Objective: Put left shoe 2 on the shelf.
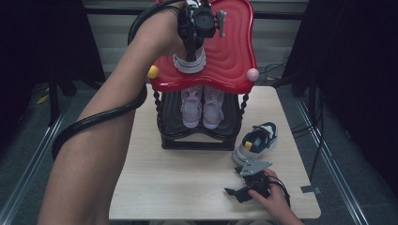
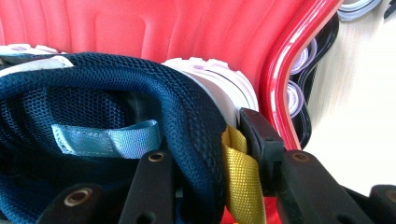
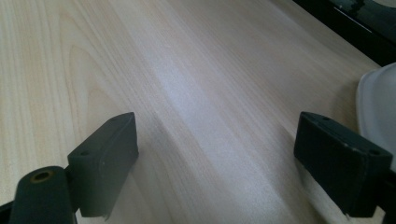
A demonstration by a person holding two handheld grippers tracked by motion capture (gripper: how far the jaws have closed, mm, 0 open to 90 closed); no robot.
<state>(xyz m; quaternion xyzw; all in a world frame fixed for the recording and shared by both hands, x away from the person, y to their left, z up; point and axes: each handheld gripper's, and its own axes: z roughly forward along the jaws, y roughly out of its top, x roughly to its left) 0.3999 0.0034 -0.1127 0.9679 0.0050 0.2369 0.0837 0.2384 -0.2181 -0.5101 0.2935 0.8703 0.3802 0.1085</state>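
Note:
A navy mesh sneaker (image 2: 93,93) with a white sole and a yellow heel tab (image 2: 240,182) rests on the red top shelf (image 1: 232,47) of a shoe rack. My left gripper (image 1: 191,55) reaches down onto this shoe (image 1: 190,65); in the left gripper view that gripper (image 2: 210,154) is shut on the heel collar. A matching navy and white sneaker (image 1: 257,140) lies on the table to the right of the rack. My right gripper (image 1: 234,182) sits low near the table's front right, just in front of that sneaker. Its jaws (image 3: 215,154) stand wide open, holding nothing.
A pair of pale pink sneakers (image 1: 202,105) stands on the rack's black lower shelf (image 1: 197,140). The light wooden table (image 1: 178,183) has bare room in front of the rack. A white sole edge (image 3: 378,107) shows at the right of the right gripper view. Dark floor surrounds the table.

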